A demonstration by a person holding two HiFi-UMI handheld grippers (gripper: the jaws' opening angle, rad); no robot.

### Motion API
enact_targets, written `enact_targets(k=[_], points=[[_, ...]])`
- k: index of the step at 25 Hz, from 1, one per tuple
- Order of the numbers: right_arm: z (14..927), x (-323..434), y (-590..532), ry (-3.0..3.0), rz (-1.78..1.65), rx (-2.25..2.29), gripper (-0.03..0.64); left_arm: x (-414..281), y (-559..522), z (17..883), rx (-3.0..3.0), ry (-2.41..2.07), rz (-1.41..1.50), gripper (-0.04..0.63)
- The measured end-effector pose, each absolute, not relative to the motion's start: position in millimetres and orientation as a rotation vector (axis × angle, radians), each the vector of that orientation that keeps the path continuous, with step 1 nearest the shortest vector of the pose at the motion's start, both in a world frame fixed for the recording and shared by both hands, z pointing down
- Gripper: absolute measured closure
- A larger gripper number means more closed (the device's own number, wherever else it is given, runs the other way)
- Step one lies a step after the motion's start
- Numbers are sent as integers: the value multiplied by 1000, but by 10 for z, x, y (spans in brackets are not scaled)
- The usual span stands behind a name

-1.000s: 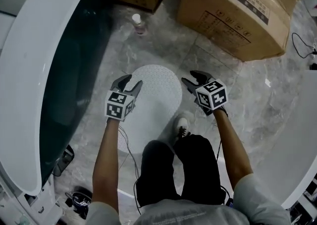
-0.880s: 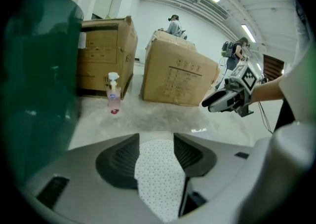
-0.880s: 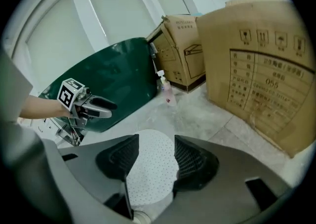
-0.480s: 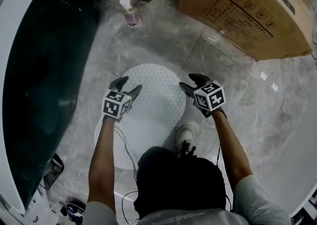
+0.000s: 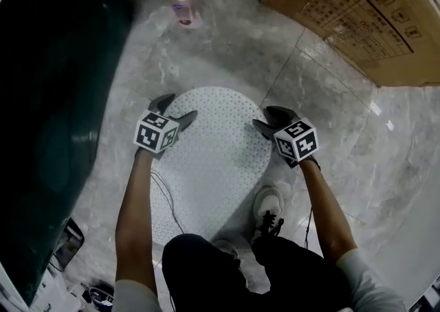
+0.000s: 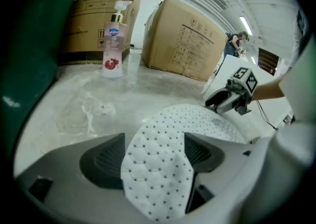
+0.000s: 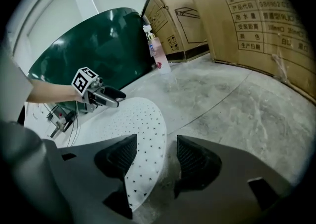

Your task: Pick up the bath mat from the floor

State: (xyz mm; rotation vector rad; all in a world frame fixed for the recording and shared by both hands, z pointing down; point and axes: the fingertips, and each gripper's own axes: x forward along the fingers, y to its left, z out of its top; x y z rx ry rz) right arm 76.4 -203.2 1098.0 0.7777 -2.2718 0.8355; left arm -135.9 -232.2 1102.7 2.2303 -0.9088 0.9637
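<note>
Mat point(image 5: 213, 159): flat on floor, beside tub point(image 5: 48, 97).
Left gripper point(image 5: 177, 108): jaws opening, mat's left edge between, unpinched.
Right gripper point(image 5: 267, 118): jaws opening, right edge between.
Around: bottle point(image 5: 180, 3), box point(image 5: 357, 15) beyond; shoe point(image 5: 268, 204) at near edge.

The bath mat's point(image 5: 213, 159) near end, at 6 o'clock in the head view, is covered by the person's legs point(image 5: 206, 269). The cardboard box point(image 5: 357, 15) at 1 o'clock is cut by the frame; its print cannot be read

Overhead, two floor-level views, shared bath mat point(image 5: 213, 159)
</note>
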Motion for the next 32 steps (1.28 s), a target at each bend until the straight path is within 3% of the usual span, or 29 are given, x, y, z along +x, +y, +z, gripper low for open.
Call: enact_targets(k=[14,25,28,32], points=[[11036,568,-1879,-2254,865,702,348,-1216,-2289,11128,2265,-765,1004,242],[11018,212,-1450,-2291,984,523,354,-959,-1649,11145,2275,-470,1204,253],[11008,135,-1283,-2276,959,426,386,-954,-1557,11122,2281,-501,1216,324],[10919,74,-1159,-2282,921,439,528,-966,-1415,11023,2298,-536,1195,444]])
